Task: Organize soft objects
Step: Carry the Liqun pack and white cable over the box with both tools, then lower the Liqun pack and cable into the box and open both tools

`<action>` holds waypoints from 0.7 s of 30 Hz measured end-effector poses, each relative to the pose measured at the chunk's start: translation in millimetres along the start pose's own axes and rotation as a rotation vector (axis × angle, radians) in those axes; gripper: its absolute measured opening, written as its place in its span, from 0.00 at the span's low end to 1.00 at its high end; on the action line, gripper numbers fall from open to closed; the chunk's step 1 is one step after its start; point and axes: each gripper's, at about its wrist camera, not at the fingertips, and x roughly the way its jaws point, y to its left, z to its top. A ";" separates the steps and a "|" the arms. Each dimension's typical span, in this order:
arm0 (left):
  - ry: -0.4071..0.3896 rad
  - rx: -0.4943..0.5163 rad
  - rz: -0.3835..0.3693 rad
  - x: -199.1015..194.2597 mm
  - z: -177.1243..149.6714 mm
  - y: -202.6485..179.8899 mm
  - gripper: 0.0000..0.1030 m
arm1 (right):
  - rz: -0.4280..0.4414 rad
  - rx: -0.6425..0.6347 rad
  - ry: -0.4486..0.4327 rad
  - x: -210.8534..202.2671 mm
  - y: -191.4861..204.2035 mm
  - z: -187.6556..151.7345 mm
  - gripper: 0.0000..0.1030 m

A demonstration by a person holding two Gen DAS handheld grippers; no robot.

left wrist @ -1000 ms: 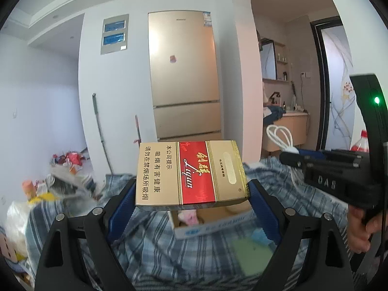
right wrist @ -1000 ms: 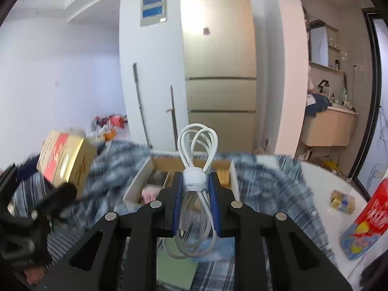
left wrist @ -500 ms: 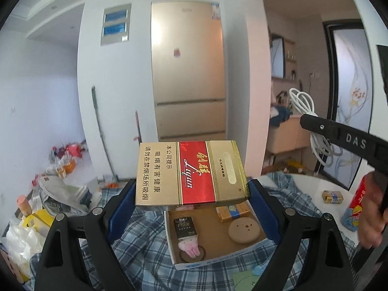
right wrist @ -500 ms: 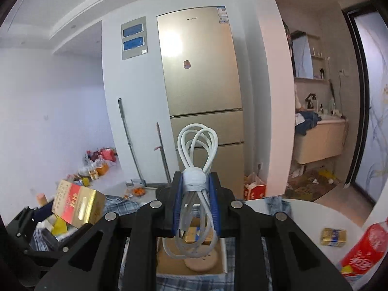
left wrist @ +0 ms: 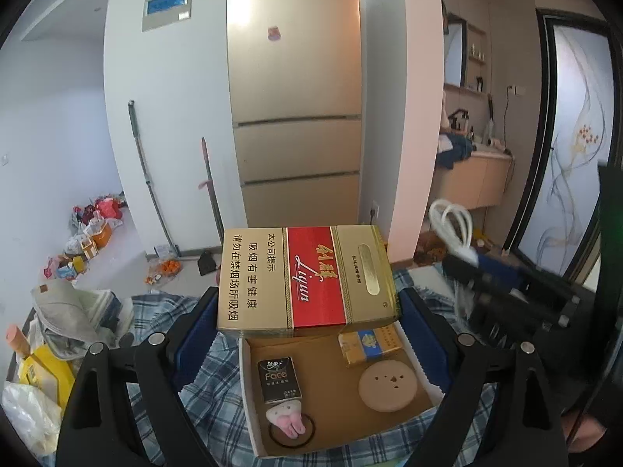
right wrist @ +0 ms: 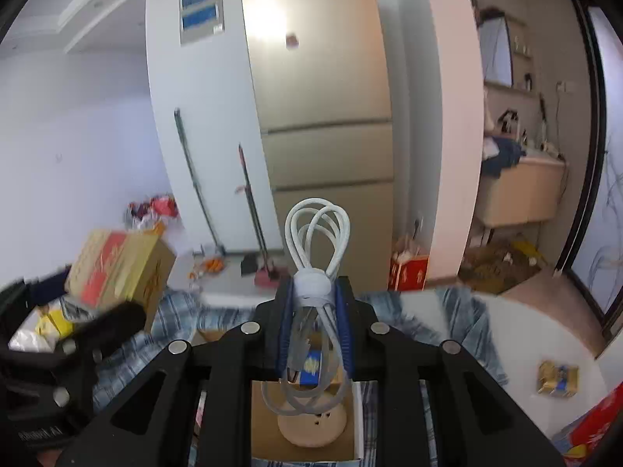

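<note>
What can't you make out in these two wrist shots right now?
- Left wrist: far end of the shallow cardboard tray, hidden behind the gold-and-red cigarette carton.
- Left wrist: right claw, motion-blurred.
- Right wrist: tray contents, blocked by the right claw and its coiled white cable.

Left gripper: black angular frame, blue finger pads, round silver screws. Right gripper: same black frame, blue pads, silver screws. Skin-toned hand at lower right edge.
</note>
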 end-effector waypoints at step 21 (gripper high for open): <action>0.514 -0.166 -0.130 157.8 -81.0 21.8 0.88 | 0.061 0.046 0.409 105.5 -23.5 -59.2 0.20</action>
